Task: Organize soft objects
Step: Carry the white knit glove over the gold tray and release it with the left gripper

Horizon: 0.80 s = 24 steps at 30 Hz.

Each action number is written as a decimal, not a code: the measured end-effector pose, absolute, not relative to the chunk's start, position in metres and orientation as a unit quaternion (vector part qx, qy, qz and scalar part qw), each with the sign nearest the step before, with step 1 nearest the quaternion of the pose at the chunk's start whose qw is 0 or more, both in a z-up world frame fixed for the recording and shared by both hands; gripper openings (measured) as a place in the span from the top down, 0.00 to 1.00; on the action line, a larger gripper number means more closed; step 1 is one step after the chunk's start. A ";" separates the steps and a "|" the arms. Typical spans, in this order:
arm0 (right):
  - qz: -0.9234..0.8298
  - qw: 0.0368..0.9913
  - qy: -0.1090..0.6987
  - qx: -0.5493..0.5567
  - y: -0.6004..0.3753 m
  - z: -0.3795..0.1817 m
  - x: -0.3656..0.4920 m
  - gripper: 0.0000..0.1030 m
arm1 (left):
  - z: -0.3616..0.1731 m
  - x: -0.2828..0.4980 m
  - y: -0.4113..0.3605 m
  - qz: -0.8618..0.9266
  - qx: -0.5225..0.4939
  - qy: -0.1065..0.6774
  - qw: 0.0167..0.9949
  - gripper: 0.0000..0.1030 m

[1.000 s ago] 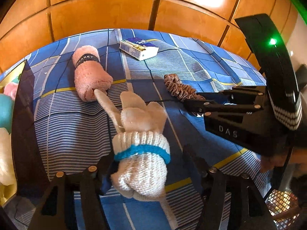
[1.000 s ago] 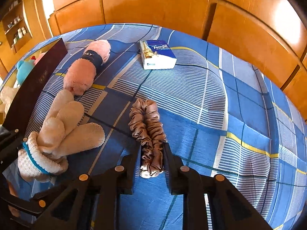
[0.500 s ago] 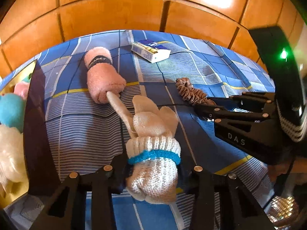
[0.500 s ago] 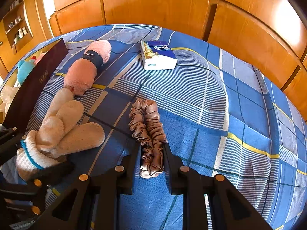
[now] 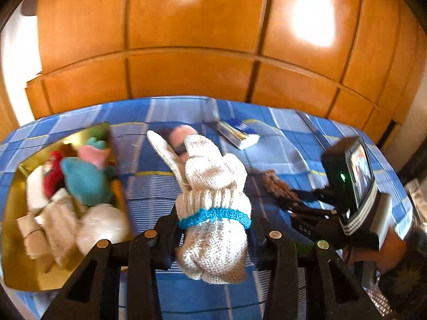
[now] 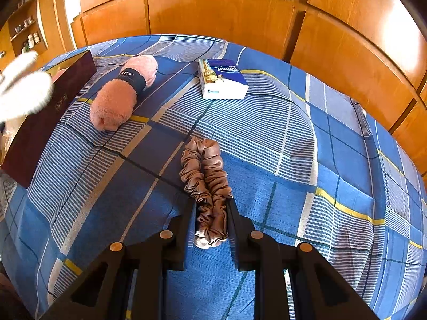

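Now, by labels
Just changed: a second ago the white knitted glove (image 5: 213, 202) lay on the blue checked bedspread (image 6: 293, 138) between wide jaws; the left gripper (image 5: 213, 229) has since closed on its cuff at the blue band, and the glove now hangs clear of the cloth at lower centre of the left view
Meaning for the task: I judge the pick-up done and the carry begun; the next stop is probably the box at the left edge
Left tongs: clamped on the glove, fingers pressing both sides of the cuff
Right tongs: the right gripper (image 6: 210, 213) is pinched shut on the near end of the brown satin scrunchie (image 6: 205, 170), which lies on the bedspread at lower centre of the right view, unmoved from a second ago
Container: a box with a gold lining (image 5: 16, 272) at lower left of the left view, its dark maroon wall showing at the left of the right view
Inside it: a teal plush, something pink, something red, and several white and cream soft pieces, blurred
Left on the bedspread: a pink rolled towel (image 6: 117, 98) at upper left of the right view, a tissue pack (image 6: 222, 82) at upper centre
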State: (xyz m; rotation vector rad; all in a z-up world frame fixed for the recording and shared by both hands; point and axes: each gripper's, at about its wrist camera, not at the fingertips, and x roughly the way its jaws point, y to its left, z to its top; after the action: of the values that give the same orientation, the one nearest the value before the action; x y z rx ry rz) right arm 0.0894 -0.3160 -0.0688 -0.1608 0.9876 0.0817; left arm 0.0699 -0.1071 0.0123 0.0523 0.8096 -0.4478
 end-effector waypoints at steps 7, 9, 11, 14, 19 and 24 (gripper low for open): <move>0.038 0.878 0.470 -0.079 -0.315 -0.069 0.088 0.79 | 0.026 0.074 -0.072 -0.159 0.014 0.379 0.911 0.60; 0.038 0.879 0.469 -0.079 -0.315 -0.069 0.088 0.79 | 0.027 0.075 -0.062 -0.145 0.011 0.378 0.914 0.59; 0.037 0.878 0.470 -0.079 -0.315 -0.069 0.088 0.79 | 0.028 0.077 -0.054 -0.131 0.008 0.377 0.917 0.59; 0.037 0.879 0.469 -0.080 -0.314 -0.069 0.087 0.79 | 0.027 0.077 -0.044 -0.117 0.003 0.378 0.919 0.59; 0.036 0.879 0.469 -0.082 -0.315 -0.069 0.087 0.79 | 0.023 0.080 -0.028 -0.099 -0.004 0.381 0.919 0.59; 0.036 0.879 0.467 -0.087 -0.315 -0.070 0.088 0.79 | 0.018 0.081 -0.017 -0.084 -0.010 0.387 0.918 0.59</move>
State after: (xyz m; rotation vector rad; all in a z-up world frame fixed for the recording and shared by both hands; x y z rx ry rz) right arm 0.0876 -0.3148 -0.0697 -0.1805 0.9734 0.0747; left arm 0.0813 -0.0173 0.0178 -0.0205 0.7963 -0.1724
